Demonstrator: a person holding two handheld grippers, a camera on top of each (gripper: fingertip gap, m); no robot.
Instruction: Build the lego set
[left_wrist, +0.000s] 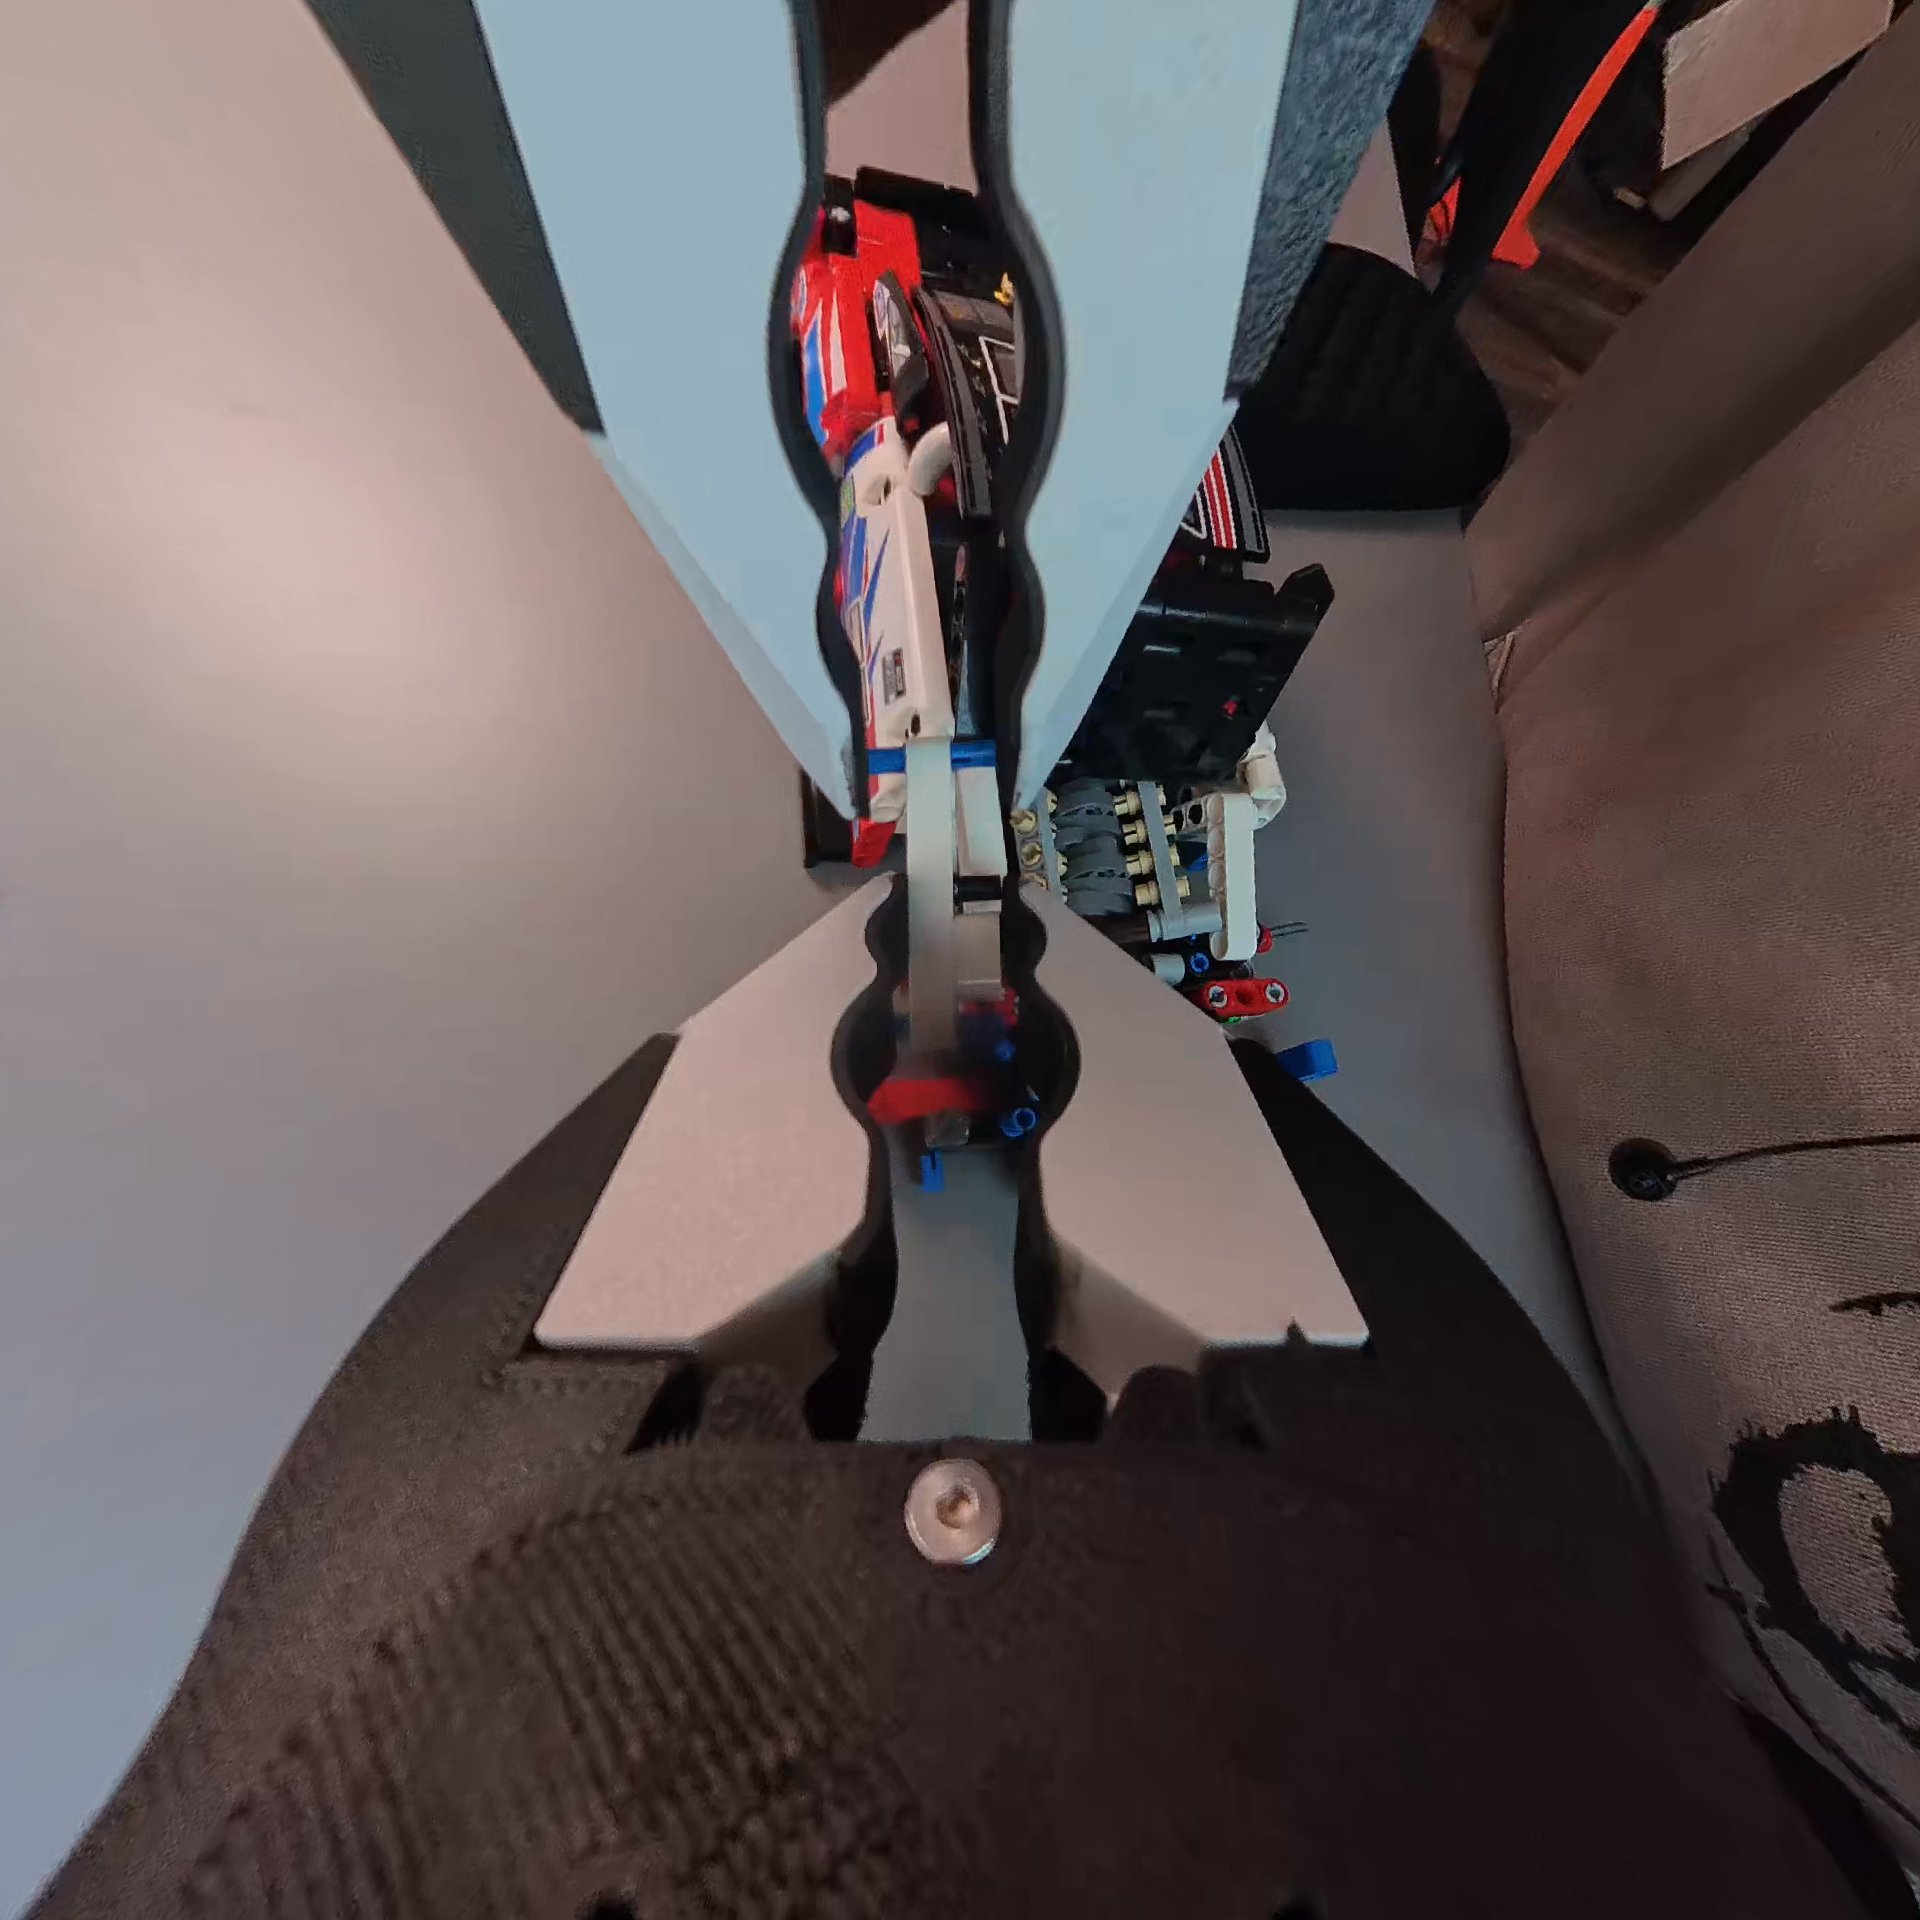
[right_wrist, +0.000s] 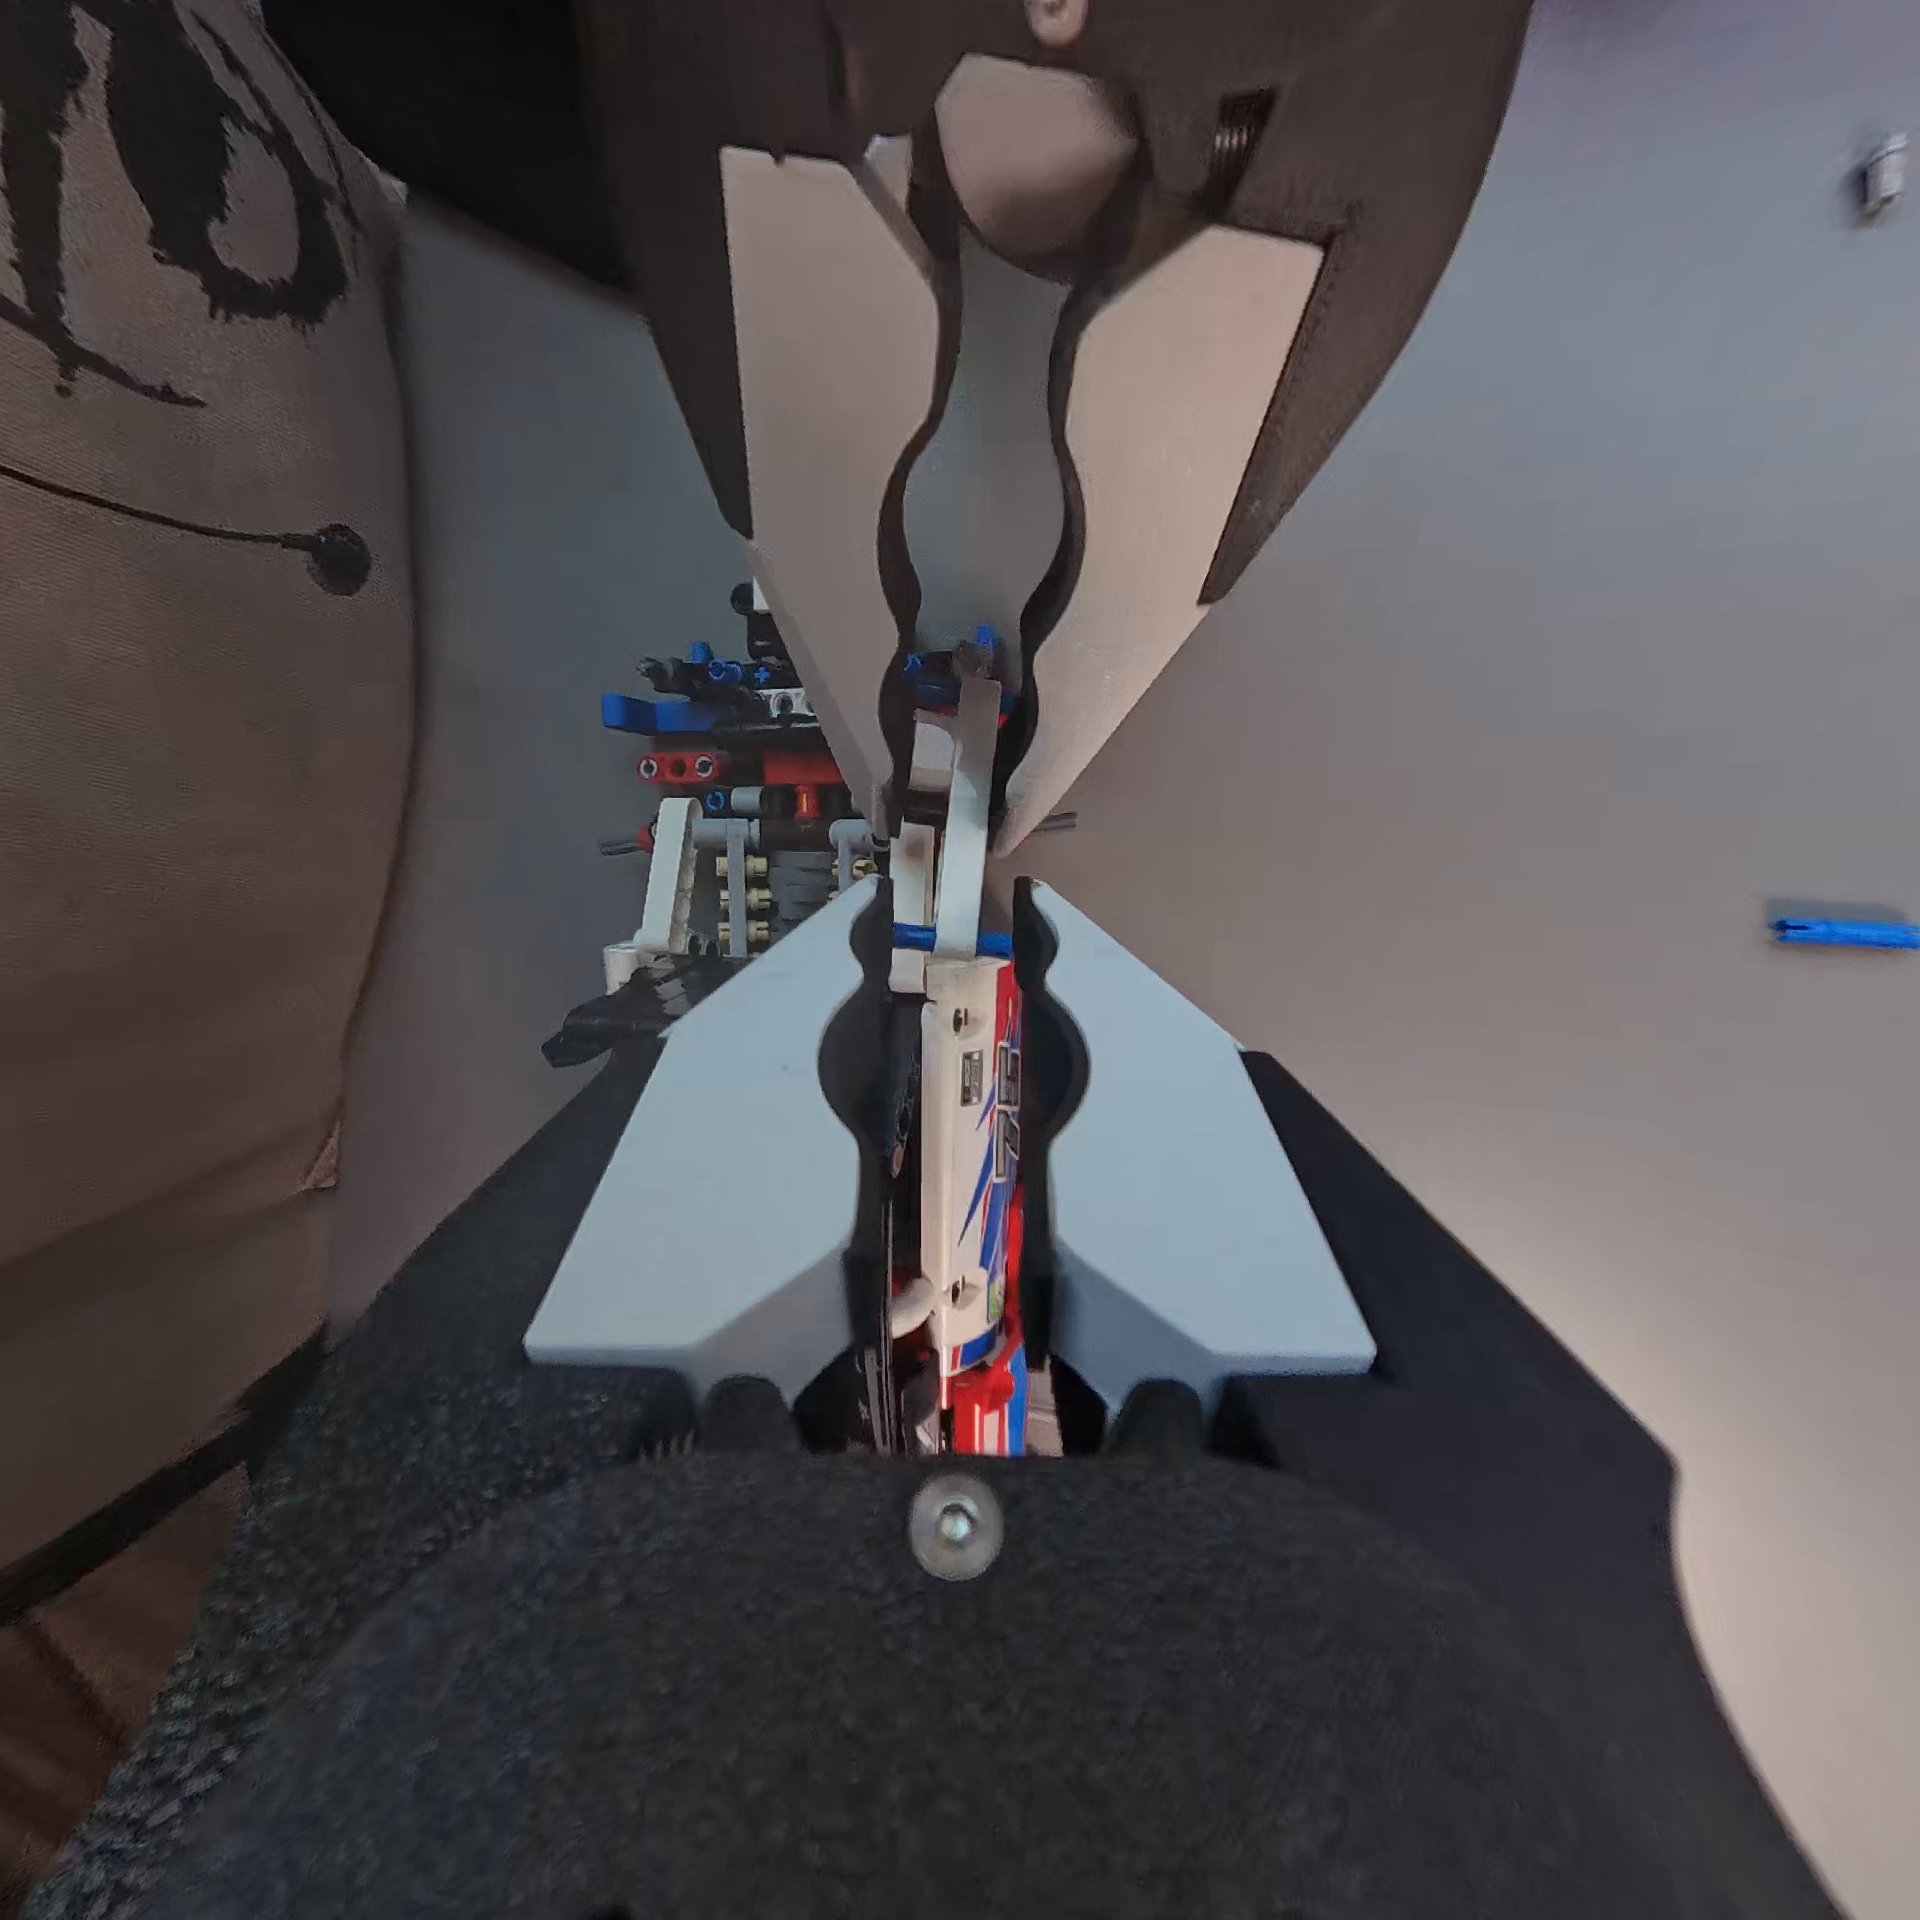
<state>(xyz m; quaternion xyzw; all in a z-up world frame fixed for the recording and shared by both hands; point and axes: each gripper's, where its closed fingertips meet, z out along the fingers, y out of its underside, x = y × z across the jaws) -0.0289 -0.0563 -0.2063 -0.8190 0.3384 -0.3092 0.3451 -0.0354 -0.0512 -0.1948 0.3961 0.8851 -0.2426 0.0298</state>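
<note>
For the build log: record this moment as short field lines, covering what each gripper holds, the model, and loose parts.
left gripper: jaws shut on the white curved piece
right gripper: jaws shut on the red, white and blue body panel
join: piece and panel meet between the two grippers, at a blue pin
car chassis: on the grey table, beside the grippers
loose part: blue piece on the table
</note>
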